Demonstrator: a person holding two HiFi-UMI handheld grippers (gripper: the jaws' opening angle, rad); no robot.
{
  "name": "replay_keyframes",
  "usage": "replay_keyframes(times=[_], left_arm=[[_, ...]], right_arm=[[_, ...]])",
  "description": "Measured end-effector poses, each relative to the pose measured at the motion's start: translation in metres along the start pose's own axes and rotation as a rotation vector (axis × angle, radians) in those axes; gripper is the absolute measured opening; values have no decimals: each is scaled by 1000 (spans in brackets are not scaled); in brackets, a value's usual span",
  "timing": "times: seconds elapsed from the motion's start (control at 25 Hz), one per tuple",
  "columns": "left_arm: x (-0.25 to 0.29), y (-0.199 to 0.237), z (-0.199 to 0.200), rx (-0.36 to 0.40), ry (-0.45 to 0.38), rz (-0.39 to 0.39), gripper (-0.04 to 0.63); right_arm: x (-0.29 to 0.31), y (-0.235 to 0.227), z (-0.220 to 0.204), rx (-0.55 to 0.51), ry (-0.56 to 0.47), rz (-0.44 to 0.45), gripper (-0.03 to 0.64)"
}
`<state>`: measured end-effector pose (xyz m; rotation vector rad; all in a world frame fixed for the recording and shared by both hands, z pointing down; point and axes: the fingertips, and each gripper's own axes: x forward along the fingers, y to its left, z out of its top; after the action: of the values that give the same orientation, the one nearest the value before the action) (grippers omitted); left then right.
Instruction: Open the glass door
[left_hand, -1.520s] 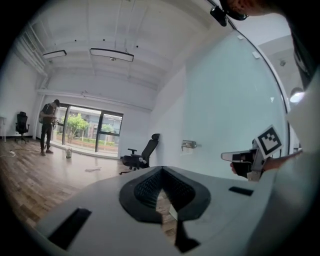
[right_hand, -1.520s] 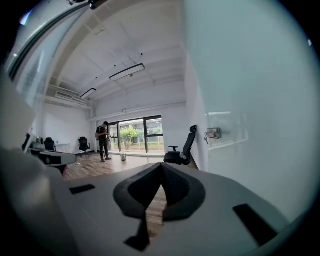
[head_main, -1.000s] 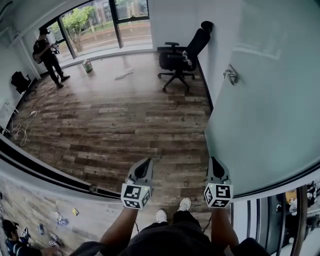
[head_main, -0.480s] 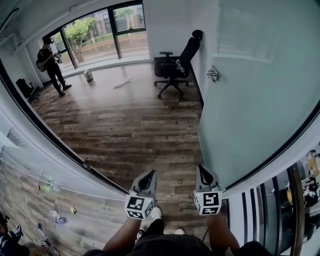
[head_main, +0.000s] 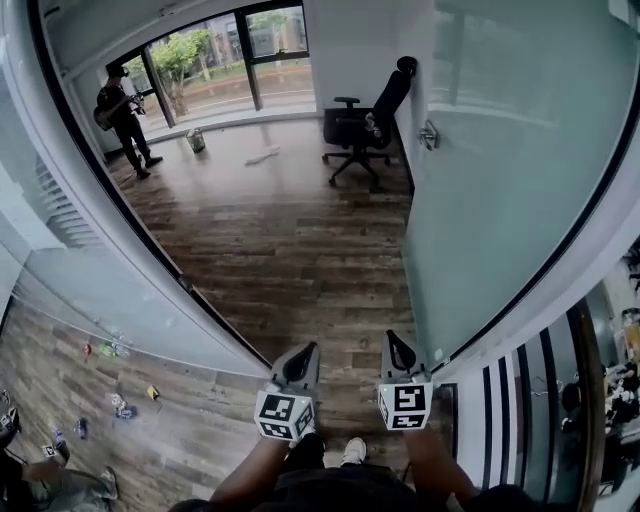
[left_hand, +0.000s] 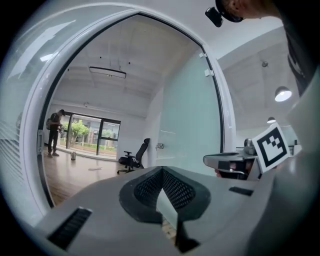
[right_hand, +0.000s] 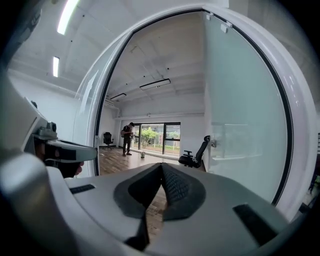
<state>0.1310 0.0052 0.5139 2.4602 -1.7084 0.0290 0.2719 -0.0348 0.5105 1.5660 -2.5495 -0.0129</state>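
The frosted glass door (head_main: 500, 180) stands swung inward on the right, its metal handle (head_main: 429, 135) on the far side near the wall. The doorway gapes in front of me, onto a wood floor (head_main: 290, 240). My left gripper (head_main: 303, 352) and right gripper (head_main: 395, 345) are held side by side, low in the head view, pointing level through the opening. Both are shut with nothing between the pads, and neither touches the door. The left gripper view shows the door (left_hand: 190, 125) and its handle (left_hand: 160, 146); the right gripper view shows the door (right_hand: 240, 125) to its right.
A glass wall panel (head_main: 90, 270) with a black frame borders the opening on the left. Inside are a black office chair (head_main: 370, 120) by the right wall, a person (head_main: 125, 115) standing near the windows, a small bucket (head_main: 196, 140) and a white scrap (head_main: 262, 155) on the floor.
Both grippers have moved forward toward the doorway and drawn closer together. The left frame now runs steeper in the view and the door fills more of the right side.
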Motion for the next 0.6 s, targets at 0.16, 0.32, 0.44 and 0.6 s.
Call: replay_keyframes(times=[0.16,0.32,0.44,0.6], left_arm=[[-17,-3,-4,15,3,4,2],[-41,4,-5,53,-3,-7,2],[-54,7,-6,55,-13,-30,2],[-84,12,-18,65,-27,-54,2]], right_arm=[[-18,11,-6,-6,1,-4,15],[-38,40,-4,-19,-5,-10,15],[-54,60,-5,-14,-10,-48,15],[-75,91,-19,-22,-9,-72,15]])
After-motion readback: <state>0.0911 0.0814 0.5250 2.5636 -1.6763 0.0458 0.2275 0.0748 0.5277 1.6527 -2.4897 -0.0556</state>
